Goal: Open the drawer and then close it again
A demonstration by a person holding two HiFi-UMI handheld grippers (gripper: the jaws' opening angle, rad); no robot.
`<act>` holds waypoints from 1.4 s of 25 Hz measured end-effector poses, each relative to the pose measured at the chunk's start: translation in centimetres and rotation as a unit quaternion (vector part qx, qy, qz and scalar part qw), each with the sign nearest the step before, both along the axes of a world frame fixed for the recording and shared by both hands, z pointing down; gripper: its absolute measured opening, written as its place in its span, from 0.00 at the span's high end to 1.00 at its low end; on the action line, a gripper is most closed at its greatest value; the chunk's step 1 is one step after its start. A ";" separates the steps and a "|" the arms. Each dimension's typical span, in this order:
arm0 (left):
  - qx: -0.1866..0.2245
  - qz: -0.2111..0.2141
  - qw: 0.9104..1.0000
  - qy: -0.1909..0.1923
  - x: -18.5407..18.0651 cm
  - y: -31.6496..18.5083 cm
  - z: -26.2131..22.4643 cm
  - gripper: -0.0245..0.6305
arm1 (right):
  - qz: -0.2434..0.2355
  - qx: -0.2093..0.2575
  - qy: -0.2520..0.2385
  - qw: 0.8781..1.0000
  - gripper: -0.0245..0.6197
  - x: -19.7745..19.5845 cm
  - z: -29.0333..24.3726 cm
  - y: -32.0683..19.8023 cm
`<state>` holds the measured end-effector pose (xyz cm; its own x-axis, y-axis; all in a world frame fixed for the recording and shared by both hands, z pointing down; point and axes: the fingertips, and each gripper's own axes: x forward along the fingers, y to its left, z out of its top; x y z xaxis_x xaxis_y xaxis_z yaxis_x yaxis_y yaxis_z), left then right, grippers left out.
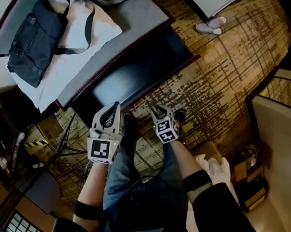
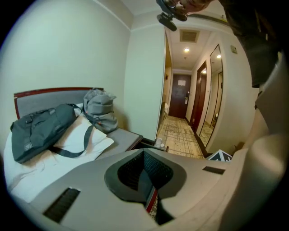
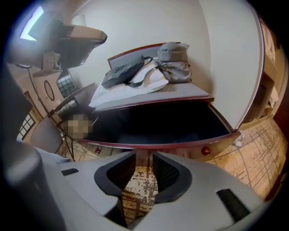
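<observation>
Under the bed [image 1: 115, 37]: one drawer [image 1: 138, 69], standing pulled out, two grippers in front of it.
Count: one drawer with two red knobs [image 3: 206, 150] on its front, dark inside; one black bag [image 1: 35, 38], one white pillow [image 1: 91, 34] and one grey cloth bundle [image 3: 174, 61] on the bed top. Left gripper [image 1: 114, 107]: jaws closed together, nothing in them, aimed past the bed corner toward the corridor. Right gripper [image 1: 160, 111]: jaws apart, empty, only patterned carpet [image 1: 218, 92] and the drawer front between them; no contact visible. Person's legs [image 1: 129, 155] stand between the two grippers. Pair of pale slippers [image 1: 210, 25] on the carpet beyond the drawer, well apart.
</observation>
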<state>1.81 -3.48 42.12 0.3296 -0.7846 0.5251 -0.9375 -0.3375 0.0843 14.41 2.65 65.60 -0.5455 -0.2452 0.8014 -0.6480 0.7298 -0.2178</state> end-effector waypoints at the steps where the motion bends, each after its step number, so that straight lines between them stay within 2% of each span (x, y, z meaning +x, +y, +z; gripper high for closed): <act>1: -0.001 -0.003 1.000 -0.001 -0.1 0.0 1.5 0.96 | -0.005 -0.004 0.003 1.000 0.75 -0.4 1.7 0.2; 8: 0.006 0.006 1.000 -0.010 0.7 0.4 10.2 0.96 | -0.011 -0.014 0.035 0.999 0.75 -0.9 12.8 0.6; 12: 0.002 0.010 1.000 -0.012 0.8 0.8 13.7 0.96 | -0.014 -0.010 0.020 1.000 0.75 -1.8 16.4 0.7; 14: -0.004 0.010 1.000 -0.012 0.7 1.1 15.2 0.96 | -0.020 0.004 0.011 1.000 0.86 -2.3 17.0 0.2; 18: -0.016 -0.002 1.000 -0.003 0.0 1.3 17.6 0.96 | -0.028 0.025 0.003 0.999 0.96 -3.7 18.1 -0.8; 23: -0.016 -0.001 1.000 0.000 -0.9 1.0 18.7 0.96 | -0.004 0.040 -0.017 0.999 0.96 -5.6 17.9 -2.9; 28: -0.008 -0.012 1.000 0.007 -2.3 0.2 18.4 0.96 | 0.018 0.045 -0.005 0.999 0.96 -5.9 17.7 -3.3; 35: -0.005 -0.030 0.999 0.012 -4.3 0.2 18.8 0.96 | 0.022 0.056 -0.010 0.998 0.96 -7.2 17.7 -4.6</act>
<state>-2.48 -3.24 60.91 0.2935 -0.7987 0.5253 -0.9541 -0.2789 0.1090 7.24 -1.93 83.30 -0.5475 -0.3567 0.7570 -0.6765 0.7212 -0.1494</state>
